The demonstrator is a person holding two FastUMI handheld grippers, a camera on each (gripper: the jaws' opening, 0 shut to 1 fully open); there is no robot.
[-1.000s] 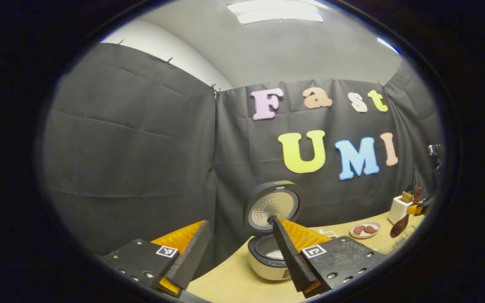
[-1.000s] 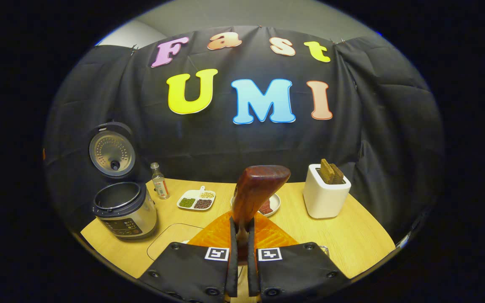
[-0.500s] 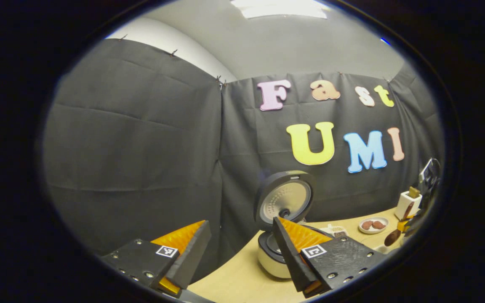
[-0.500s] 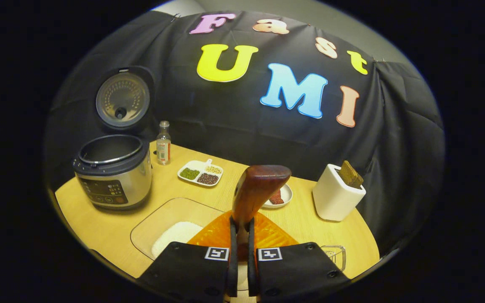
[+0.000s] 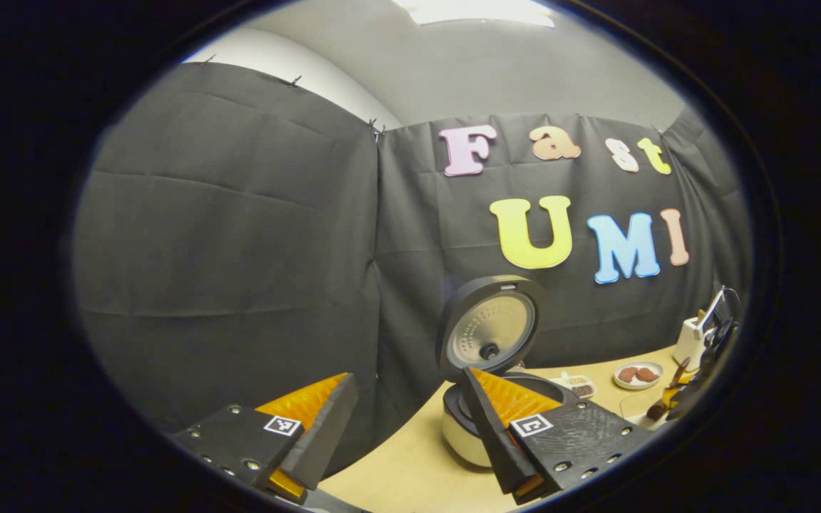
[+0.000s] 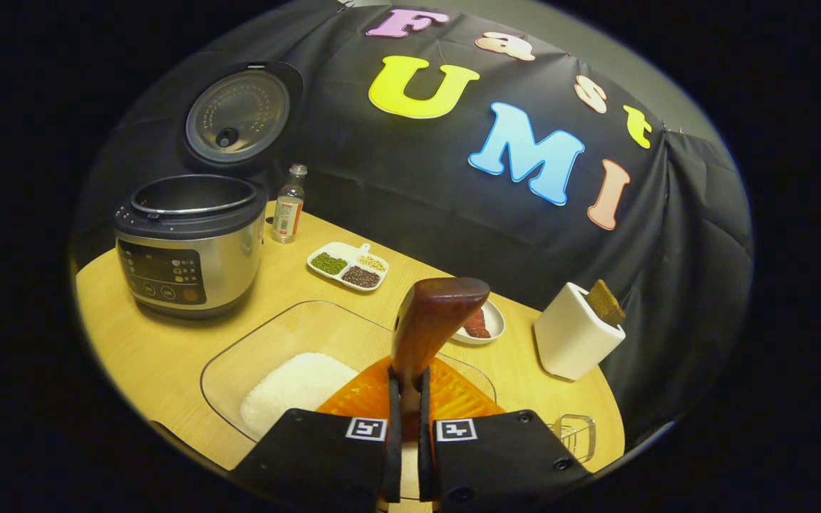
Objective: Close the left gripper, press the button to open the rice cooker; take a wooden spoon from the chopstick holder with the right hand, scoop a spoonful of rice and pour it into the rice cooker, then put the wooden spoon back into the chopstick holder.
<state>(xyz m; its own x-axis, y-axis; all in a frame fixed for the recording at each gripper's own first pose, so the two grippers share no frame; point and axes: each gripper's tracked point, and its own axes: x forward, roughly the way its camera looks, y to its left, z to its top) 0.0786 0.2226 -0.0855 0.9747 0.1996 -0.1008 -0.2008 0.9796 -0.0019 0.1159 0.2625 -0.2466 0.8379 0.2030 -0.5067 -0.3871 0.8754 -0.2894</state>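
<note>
right gripper (image 6: 405, 420) clamps the spoon (image 6: 433, 324) above the near rice dish (image 6: 289, 385); left gripper (image 5: 410, 427) gapes. cooker (image 6: 182, 242) sits far left; a tilted spoon could spill rice.

You have a silver rice cooker (image 6: 186, 246) with black rim, a reddish-brown wooden spoon (image 6: 430, 329), and white rice (image 6: 296, 388). Your chopstick holder (image 6: 576, 333) is white, on a pale wood-grain table (image 6: 140, 349).

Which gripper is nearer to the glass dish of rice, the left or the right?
The right. The right gripper, shut on the wooden spoon, hangs just above the glass dish of rice. The left gripper is open, off beside the rice cooker.
</note>
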